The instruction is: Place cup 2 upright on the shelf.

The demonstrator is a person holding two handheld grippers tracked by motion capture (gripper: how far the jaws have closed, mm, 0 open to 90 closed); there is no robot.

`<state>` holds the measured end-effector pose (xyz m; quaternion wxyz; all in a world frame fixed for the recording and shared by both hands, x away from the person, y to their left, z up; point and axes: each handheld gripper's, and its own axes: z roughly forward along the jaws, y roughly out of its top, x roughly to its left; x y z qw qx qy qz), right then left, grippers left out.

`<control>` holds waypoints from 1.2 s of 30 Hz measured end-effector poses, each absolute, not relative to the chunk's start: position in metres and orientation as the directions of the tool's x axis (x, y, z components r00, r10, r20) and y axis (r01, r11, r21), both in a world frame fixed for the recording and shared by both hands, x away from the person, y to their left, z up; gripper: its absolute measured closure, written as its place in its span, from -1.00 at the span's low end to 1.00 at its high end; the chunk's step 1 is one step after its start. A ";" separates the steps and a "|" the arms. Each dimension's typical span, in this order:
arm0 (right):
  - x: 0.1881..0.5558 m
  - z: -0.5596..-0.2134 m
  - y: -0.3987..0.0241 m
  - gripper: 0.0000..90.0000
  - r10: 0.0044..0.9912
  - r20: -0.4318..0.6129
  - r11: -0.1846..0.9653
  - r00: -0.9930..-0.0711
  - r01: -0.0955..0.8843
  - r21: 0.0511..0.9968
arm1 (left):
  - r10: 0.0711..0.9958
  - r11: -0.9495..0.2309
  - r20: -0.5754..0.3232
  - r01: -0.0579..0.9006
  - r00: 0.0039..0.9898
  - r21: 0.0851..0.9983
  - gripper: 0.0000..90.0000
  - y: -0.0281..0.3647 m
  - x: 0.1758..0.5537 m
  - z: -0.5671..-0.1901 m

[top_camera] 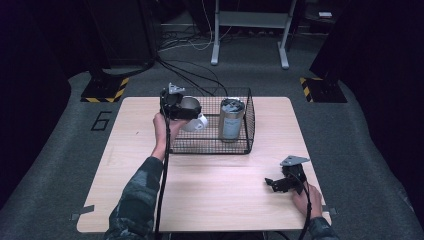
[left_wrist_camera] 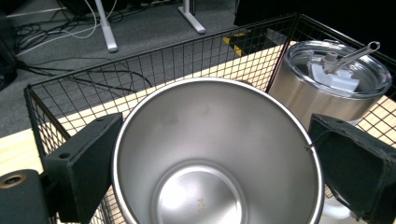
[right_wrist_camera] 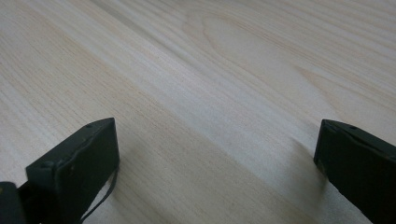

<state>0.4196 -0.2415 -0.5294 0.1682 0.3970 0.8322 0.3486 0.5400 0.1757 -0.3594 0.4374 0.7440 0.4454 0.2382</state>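
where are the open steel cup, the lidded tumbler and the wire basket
open steel cup (left_wrist_camera: 201,154), left gripper view, inner wall
lidded tumbler (left_wrist_camera: 303,95), left gripper view, steel side under the lid
wire basket (top_camera: 210,149), high view, near bottom rim

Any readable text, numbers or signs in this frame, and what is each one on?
"6": a large dark numeral on the grey floor, left of the wooden table.
Yellow-and-black hazard stripes, without words, mark the floor plates at both far corners.
No print can be read on the open steel cup in the left tongs, nor on the lidded tumbler in the wire basket.
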 end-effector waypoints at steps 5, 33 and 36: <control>0.420 -0.529 -0.242 -1.00 0.778 -0.005 0.443 -0.628 0.543 0.714 | 0.877 -0.210 -0.047 0.468 0.479 0.859 -0.86 0.174 0.546 -0.366; 0.420 -0.529 -0.242 -1.00 0.778 -0.004 0.442 -0.628 0.543 0.714 | 0.883 -0.246 -0.044 0.542 0.467 0.803 -0.86 0.162 0.573 -0.397; 0.420 -0.529 -0.242 -1.00 0.778 -0.004 0.443 -0.628 0.543 0.714 | 0.884 -0.247 -0.046 0.548 0.466 0.799 -0.86 0.161 0.575 -0.399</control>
